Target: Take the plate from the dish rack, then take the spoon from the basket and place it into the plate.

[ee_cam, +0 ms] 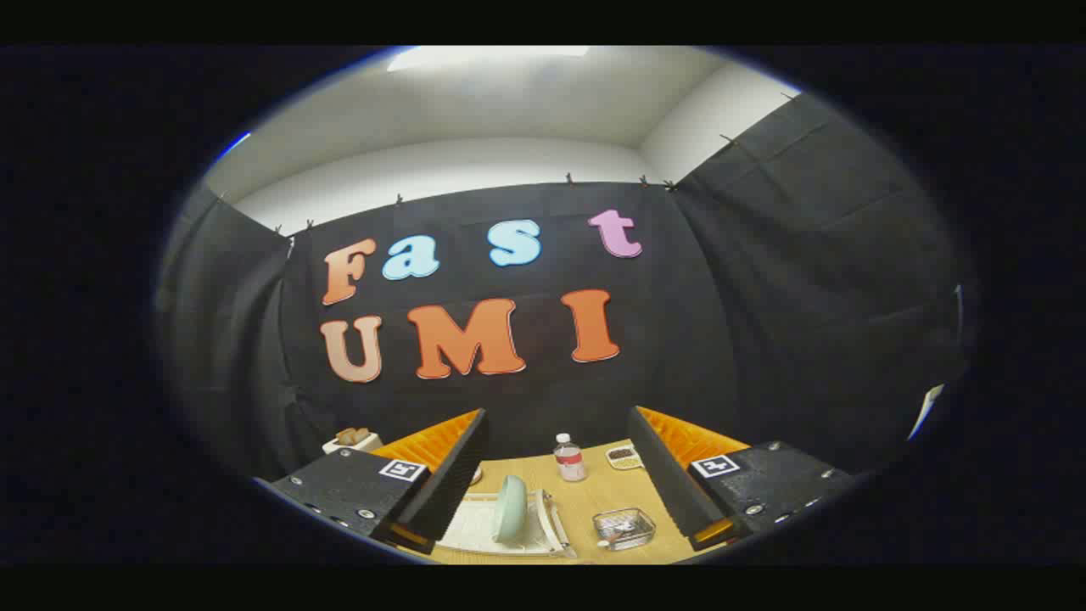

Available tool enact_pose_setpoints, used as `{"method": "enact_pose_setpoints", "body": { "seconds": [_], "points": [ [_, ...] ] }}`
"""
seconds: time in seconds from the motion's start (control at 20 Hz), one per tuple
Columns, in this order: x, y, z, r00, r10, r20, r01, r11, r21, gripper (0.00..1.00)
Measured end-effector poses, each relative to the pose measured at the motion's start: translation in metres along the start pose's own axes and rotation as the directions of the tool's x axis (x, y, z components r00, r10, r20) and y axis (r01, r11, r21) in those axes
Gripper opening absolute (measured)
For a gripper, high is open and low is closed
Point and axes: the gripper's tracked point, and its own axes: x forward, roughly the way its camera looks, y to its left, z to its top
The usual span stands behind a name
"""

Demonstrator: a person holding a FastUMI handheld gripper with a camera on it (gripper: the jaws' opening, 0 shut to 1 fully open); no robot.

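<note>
Upright in the white dish rack, on edge, stood the pale green plate, low between the two fingers and nearer the left one. Sat just beside the rack, toward the right finger, a small clear basket with something pale in it, probably the spoon, though too small to make out. Hung well above and short of both, the gripper, fingers spread wide with nothing between them. Nothing gripped yet, so judged at the very start of the reach for the plate.

Likely trouble from there: pinching only the thin rim, so that the glazed plate could slip or swing once lifted; dragging the light rack along the wooden table if the plate caught in its slots; clipping the basket on the way down. Later, possibly, fumbling the spoon, flat in a shallow basket and hard to get both fingers around.

Beyond the rack stood a small clear bottle with a red label, print too small to read, and by it a small dish holding something dark. Square black-and-white markers on each finger body, no legible writing.
</note>
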Motion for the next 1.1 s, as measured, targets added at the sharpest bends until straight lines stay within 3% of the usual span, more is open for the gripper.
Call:
{"method": "enact_pose_setpoints", "body": {
  "seconds": [0.7, 1.1],
  "points": [
    [0.007, 0.032, -0.015, 0.997, 0.044, -0.067, -0.046, 0.998, -0.030, 0.98],
    [0.037, 0.044, -0.067, 0.977, 0.043, -0.210, -0.054, 0.997, -0.047, 0.98]
  ]
}}
